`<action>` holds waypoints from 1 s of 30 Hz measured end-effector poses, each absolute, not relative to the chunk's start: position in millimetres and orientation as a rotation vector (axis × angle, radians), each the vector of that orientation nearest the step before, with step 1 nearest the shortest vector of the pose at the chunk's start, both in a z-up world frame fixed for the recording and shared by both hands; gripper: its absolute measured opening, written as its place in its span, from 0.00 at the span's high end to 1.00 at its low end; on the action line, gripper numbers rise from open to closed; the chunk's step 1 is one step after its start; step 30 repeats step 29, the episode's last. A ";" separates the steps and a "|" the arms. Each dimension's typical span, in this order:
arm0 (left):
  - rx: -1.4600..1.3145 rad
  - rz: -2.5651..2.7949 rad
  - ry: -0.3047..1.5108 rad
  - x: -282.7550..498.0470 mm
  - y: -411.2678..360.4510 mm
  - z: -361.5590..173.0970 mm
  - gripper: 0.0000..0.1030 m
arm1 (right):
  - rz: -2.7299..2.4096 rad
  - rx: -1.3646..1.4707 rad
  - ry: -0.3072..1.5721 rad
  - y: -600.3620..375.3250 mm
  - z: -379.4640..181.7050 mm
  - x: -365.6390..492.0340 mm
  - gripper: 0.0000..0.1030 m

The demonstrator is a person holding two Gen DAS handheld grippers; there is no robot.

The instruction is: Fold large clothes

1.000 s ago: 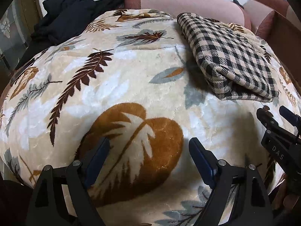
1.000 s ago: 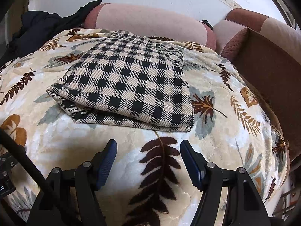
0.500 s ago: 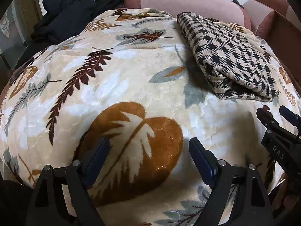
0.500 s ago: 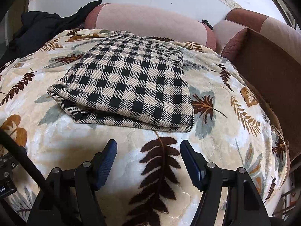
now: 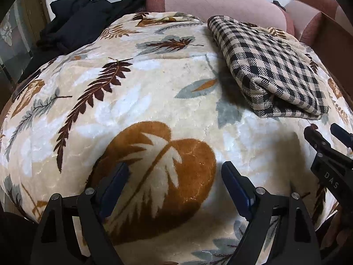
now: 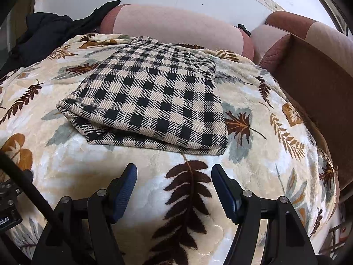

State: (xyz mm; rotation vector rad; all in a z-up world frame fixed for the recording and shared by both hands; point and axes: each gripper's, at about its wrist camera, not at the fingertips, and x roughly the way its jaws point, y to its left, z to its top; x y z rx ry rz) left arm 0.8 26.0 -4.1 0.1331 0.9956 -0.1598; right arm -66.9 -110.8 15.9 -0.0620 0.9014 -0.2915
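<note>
A black-and-beige checked garment [image 6: 152, 97] lies folded into a flat rectangle on a leaf-patterned cream blanket [image 6: 260, 137]. It shows in the left wrist view at the upper right [image 5: 271, 66]. My right gripper [image 6: 174, 176] is open and empty, a short way in front of the garment's near edge. My left gripper [image 5: 174, 174] is open and empty over a brown leaf print, well to the left of the garment. The right gripper's side shows at the right edge of the left wrist view [image 5: 326, 141].
A pile of black clothing [image 5: 83, 19] lies at the back left of the blanket. Pink sofa cushions [image 6: 176, 26] run along the back. A brown armrest [image 6: 315, 77] borders the right side. The blanket [image 5: 132, 101] covers the seat.
</note>
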 end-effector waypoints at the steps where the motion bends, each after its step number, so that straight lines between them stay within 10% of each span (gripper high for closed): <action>1: 0.135 -0.160 0.993 0.8 25.7 -4.1 0.17 | -0.293 -0.062 0.900 -110.7 16.3 -67.0 0.28; 30: 0.142 -0.179 0.953 -12.3 29.5 -1.0 0.17 | -0.284 -0.058 0.890 -99.9 21.1 -82.7 0.27</action>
